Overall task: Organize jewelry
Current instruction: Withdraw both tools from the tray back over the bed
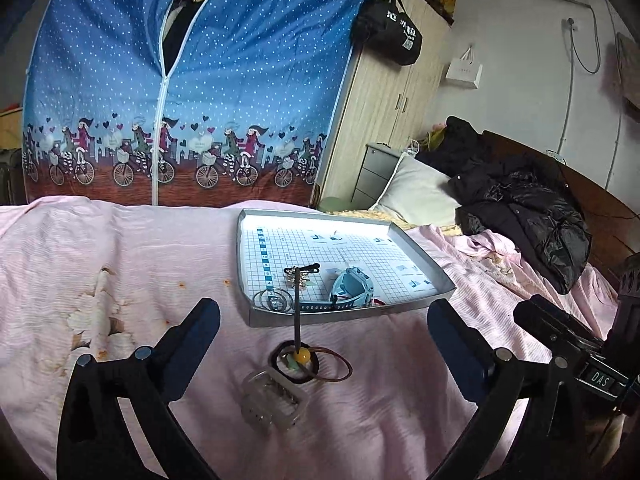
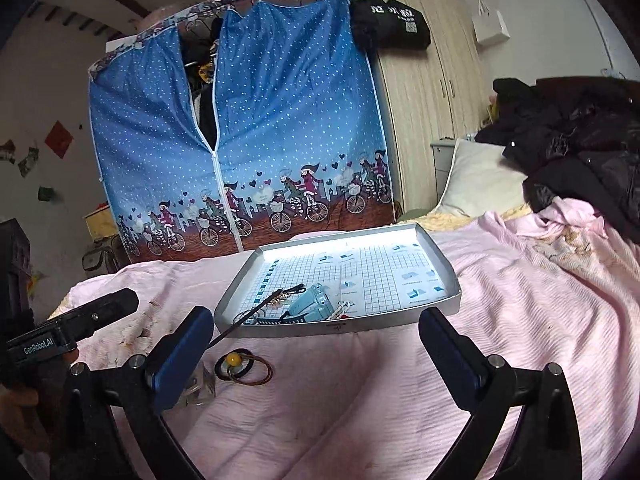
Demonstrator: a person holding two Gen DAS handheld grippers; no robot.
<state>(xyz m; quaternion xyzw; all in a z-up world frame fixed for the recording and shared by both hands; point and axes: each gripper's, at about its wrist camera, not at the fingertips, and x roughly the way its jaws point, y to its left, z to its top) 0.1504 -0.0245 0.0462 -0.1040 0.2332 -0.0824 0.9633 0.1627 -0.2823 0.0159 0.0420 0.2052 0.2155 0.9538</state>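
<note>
Nearest me, the left gripper (image 1: 324, 344) and right gripper (image 2: 316, 350) both hung wide open and empty above the pink bedspread (image 1: 120, 264), probably lining up a pick. Under them lay a clear hair clip (image 1: 274, 402), hair ties (image 1: 316, 366) and a yellow-beaded hair stick (image 1: 298, 320) leaning onto the tray (image 1: 424, 256), which already held rings (image 1: 274, 300), a brooch (image 1: 298, 278) and a blue watch (image 1: 354, 288).

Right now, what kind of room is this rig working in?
Most likely a lived-in bedroom: the work surface is a bed with a pink ribbed bedspread, a white pillow lies near its head, and a blue polka-dot zip-up fabric wardrobe stands behind.
</note>
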